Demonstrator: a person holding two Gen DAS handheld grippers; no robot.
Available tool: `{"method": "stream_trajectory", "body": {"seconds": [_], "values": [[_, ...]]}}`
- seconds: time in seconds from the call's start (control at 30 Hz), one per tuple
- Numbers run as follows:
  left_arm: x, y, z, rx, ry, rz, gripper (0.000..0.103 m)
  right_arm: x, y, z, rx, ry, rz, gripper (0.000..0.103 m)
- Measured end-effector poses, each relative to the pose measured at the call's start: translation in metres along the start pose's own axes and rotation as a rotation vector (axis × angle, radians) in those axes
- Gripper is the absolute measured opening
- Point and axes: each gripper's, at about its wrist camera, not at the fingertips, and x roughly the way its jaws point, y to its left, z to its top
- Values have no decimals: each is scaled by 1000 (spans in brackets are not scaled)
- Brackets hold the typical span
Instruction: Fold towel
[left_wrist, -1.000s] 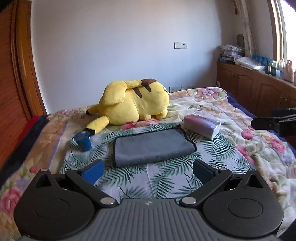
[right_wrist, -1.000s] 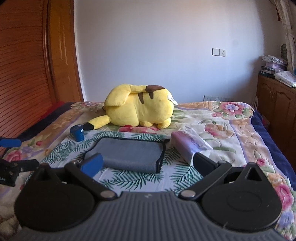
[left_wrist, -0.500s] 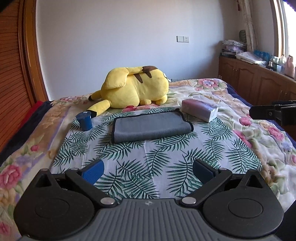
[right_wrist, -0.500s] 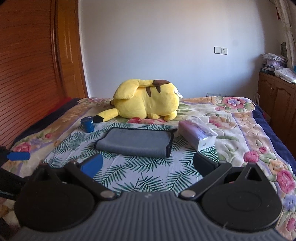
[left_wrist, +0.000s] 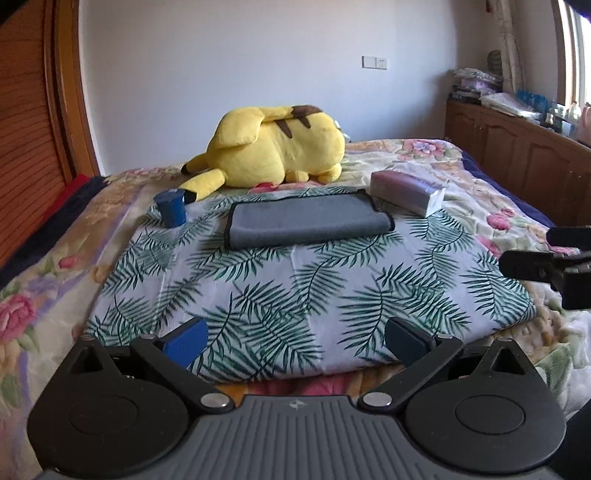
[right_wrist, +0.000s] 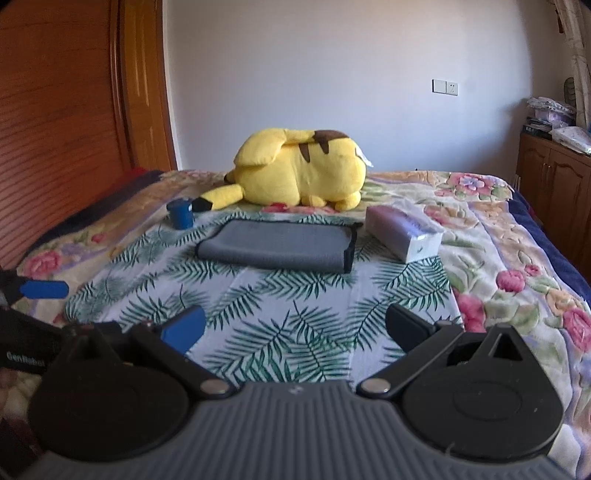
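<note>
The grey towel (left_wrist: 306, 219) lies folded into a flat, thick rectangle on the palm-leaf sheet (left_wrist: 295, 288) toward the far side of the bed (right_wrist: 517, 266), well apart from both tools. The left tool (left_wrist: 295, 338) and right tool (right_wrist: 295, 326) hang low at the near edge, each with its jaws spread wide and holding nothing.

Judging by the neat stack, the fold looks done, or nearly so. If another fold is wanted, each tool should reach to one end of the towel's near edge, pinch all the layers together, and lift evenly so the stack does not slide apart.

The towel looks soft and plush, with a dark bound hem (right_wrist: 349, 247) showing at its right end and a rounded fold along the near side. The sheet beneath is thin and smooth, with a few creases. A blue cup (left_wrist: 170, 210) stands just left of the towel, a plastic-wrapped tissue pack (left_wrist: 406, 192) lies near its right end, and a yellow plush toy (left_wrist: 273, 147) rests beyond.
</note>
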Motion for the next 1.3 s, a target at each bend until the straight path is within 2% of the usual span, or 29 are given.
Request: {"method": "stream_trajectory", "body": {"seconds": [0.2,0.5,0.7,1.3], "values": [[11,3,-11,-23,17,12,103,8,4,-14,-15,31,-5,103],[15,-2,-20,16,22,13,103,18,1,-23,-6,59,-15,103],[10,-3,-17,19,-23,23,103,22,-3,-23,19,57,-17,103],[-12,-3,-6,27,-163,67,103,10,-8,-22,25,-25,-28,103]]}}
